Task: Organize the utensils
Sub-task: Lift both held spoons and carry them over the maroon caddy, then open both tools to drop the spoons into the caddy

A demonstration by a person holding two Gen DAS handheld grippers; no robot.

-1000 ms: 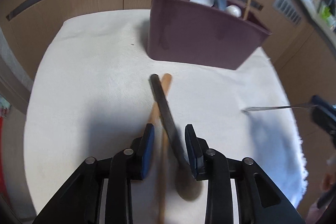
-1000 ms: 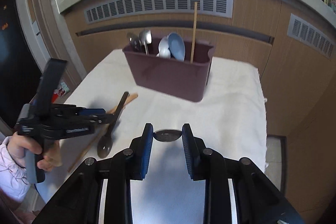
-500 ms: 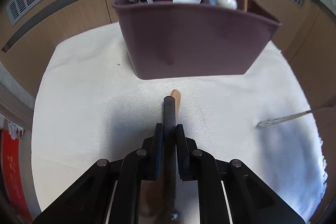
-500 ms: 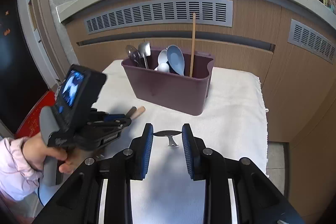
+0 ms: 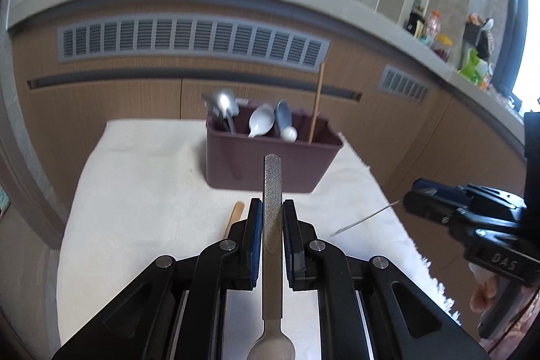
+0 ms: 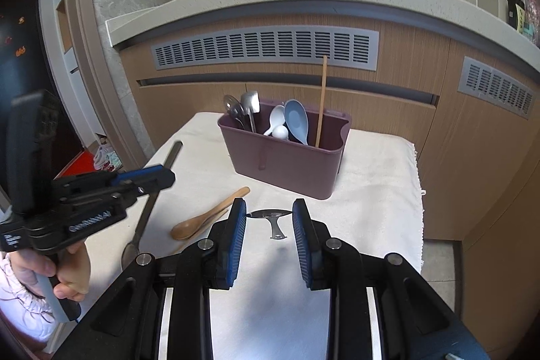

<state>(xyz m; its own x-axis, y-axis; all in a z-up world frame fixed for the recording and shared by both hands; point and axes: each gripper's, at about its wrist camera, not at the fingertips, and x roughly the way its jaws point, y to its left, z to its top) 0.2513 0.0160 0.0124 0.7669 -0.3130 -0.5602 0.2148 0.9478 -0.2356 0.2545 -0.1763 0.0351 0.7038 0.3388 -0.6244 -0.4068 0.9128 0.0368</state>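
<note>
My left gripper is shut on a metal spoon by its textured handle and holds it above the table, bowl end toward the camera. It also shows in the right wrist view at the left. My right gripper is shut on a second metal spoon, gripped across its bowl, handle pointing forward. A wooden spoon lies on the white cloth. The maroon utensil caddy stands at the back with metal and ceramic spoons and a chopstick in it.
The table is covered with a white cloth with a fringed right edge. Wooden cabinets with grey vents rise behind the table. The caddy also shows in the left wrist view.
My left gripper has lifted the metal spoon off the cloth and moved back from the caddy. The wooden spoon stays on the cloth. My right gripper holds its spoon as before.
</note>
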